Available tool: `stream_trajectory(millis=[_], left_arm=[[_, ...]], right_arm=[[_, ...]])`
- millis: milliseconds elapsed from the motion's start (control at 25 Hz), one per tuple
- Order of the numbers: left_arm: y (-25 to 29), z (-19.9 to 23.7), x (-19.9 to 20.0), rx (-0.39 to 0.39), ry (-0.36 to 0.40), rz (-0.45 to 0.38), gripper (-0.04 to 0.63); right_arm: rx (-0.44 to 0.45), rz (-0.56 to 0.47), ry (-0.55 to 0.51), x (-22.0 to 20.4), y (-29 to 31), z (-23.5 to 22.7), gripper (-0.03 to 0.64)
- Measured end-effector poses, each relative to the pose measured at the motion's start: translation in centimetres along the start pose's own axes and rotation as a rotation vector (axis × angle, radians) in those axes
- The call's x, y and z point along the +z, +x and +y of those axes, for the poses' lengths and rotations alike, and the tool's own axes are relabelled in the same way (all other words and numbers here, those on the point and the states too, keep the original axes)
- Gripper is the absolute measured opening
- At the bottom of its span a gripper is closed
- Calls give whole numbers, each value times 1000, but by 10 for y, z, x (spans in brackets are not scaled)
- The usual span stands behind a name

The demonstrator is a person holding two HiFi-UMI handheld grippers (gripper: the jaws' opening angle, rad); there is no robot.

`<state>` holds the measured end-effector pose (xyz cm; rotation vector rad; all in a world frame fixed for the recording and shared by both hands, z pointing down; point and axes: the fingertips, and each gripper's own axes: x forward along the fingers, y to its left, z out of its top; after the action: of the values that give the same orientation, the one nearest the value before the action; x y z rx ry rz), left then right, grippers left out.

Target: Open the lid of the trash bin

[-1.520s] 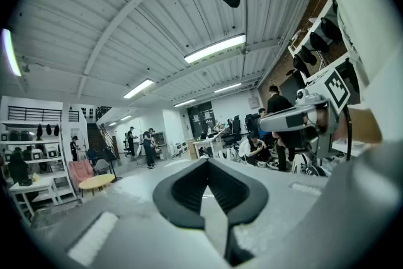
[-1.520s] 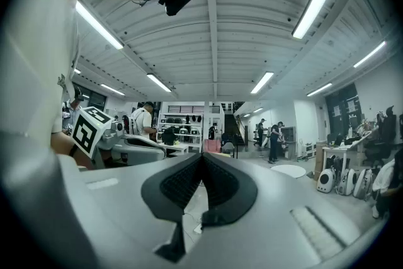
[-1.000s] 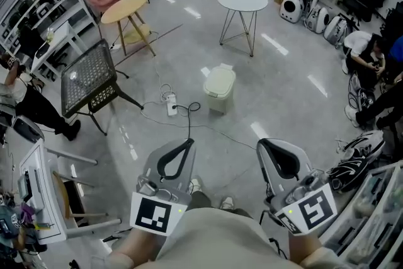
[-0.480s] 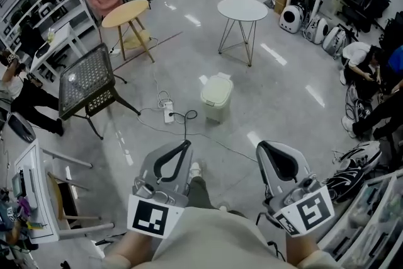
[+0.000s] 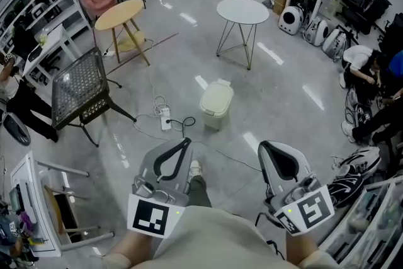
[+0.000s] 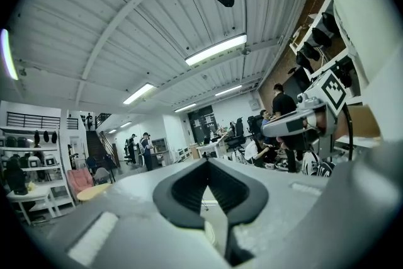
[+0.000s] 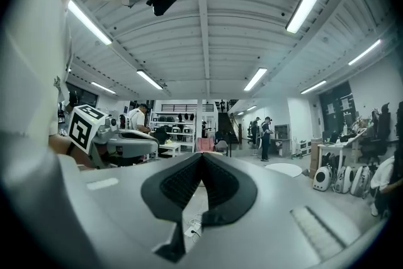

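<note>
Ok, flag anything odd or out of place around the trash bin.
A power strip and loose cables lie on the floor beside the trash bin, a likely trip hazard. The bin stands upright, lid closed.

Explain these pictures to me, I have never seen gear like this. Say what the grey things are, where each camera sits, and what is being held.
There is no robot here: a person holds a grasping tool in each hand. The head view comes from a camera on the person's head, looking down. The left tool and right tool show at its bottom. The other two pictures come from cameras riding on the tools, looking along their jaws. Both pairs of jaws are together, with nothing between them. Ahead on the floor stands the pale trash bin, its lid down, well apart from both tools. A power strip lies beside it.
</note>
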<state>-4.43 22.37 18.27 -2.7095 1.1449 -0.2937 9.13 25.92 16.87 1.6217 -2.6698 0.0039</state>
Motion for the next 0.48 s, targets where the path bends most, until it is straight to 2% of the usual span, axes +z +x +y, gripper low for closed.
stream_trajectory(millis=[200,480], left_arm=[[44,58,-10,-12,-20,13,2],[113,153,-27,-45,0,26,2]], right_arm=[[-19,28,11,-1,68,-24,3],[-44,71,28,-4,180,-56,3]])
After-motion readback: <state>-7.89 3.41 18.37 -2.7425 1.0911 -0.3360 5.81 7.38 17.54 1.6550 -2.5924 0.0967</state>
